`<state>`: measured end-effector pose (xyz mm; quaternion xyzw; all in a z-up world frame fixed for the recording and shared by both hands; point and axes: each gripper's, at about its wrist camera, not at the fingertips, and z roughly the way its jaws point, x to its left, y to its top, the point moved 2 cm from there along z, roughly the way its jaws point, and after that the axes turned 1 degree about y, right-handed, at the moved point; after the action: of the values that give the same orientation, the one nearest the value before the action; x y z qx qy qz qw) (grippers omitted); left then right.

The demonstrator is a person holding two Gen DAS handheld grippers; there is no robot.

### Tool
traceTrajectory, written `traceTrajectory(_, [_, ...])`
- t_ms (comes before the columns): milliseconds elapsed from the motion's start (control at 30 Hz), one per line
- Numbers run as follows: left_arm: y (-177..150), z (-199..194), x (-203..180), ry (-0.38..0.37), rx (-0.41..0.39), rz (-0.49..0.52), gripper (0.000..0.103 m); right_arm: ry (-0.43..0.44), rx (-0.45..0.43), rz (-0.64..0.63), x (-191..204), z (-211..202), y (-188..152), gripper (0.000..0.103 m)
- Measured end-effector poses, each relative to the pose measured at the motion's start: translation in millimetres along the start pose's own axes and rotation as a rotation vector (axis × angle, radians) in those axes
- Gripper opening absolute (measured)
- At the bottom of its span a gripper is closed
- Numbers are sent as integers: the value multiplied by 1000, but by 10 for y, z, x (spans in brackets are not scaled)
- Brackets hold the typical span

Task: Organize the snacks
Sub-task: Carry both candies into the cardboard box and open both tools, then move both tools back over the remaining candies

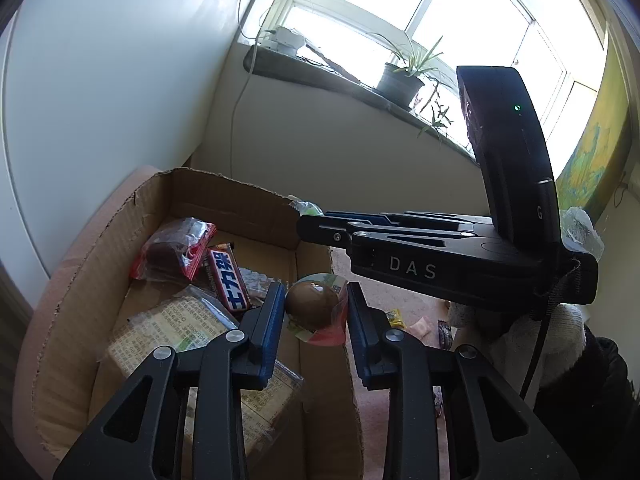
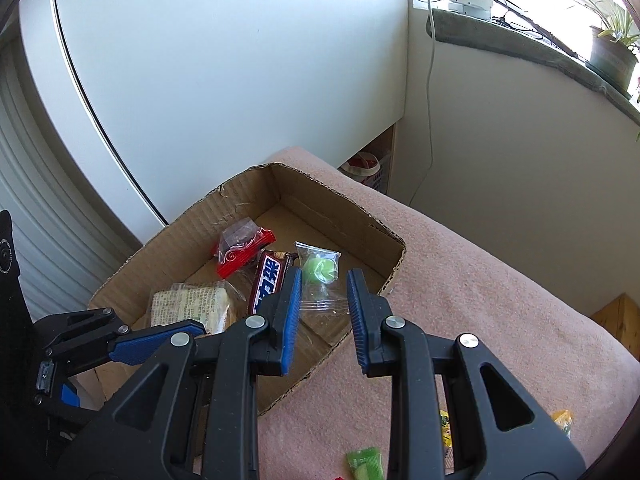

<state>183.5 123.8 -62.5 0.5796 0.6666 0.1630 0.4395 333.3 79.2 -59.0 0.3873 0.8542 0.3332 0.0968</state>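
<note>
A cardboard box (image 2: 224, 208) sits on a pink cloth (image 2: 460, 288). Inside lie a red-wrapped snack (image 2: 242, 246), a dark bar with a blue label (image 2: 268, 280), a beige biscuit pack (image 2: 188, 306) and a clear bag with a green sweet (image 2: 318, 276). My left gripper (image 1: 314, 308) is shut on a packaged brown egg (image 1: 312, 306) over the box's right wall (image 1: 320, 264). My right gripper (image 2: 322, 304) is open above the box, with the green sweet bag seen between its fingers. The right gripper also shows in the left wrist view (image 1: 340, 224).
Loose snacks lie on the cloth: a green packet (image 2: 364, 464), a yellow one (image 2: 562, 420), and small packets (image 1: 416, 324). A white cabinet (image 2: 220, 60) stands behind the box. A windowsill with a potted plant (image 1: 402, 76) is beyond.
</note>
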Motion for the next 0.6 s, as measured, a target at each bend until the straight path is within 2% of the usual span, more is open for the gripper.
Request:
traceTrajectory(67, [3,16,19,6,9,-8,34,0,1,0,7,6,10,25])
traceTrajectory(100, [7,17,33,7,8,-14,40,-4,0,-1,9,7,15,30])
traceTrajectory(133, [12,17,45,10,8,-19,43,-12,-3,-3,12,3,16,42])
traceTrajectory(200, [17,15,64,15,7,-24,46,-21,-18,-9,24,-20,19,58])
traceTrajectory(333, [21,12,55,18,8,-18,51,-35,-31,-12,35,-59,25,75])
traceTrajectory(433, [26,13,27,22,6,-11,59,-38,-27,-15,42,-74,23,75])
traceTrajectory(600, [8,24,-7,25,14,-2,61,-46,-24,-13,31,-109,15,75])
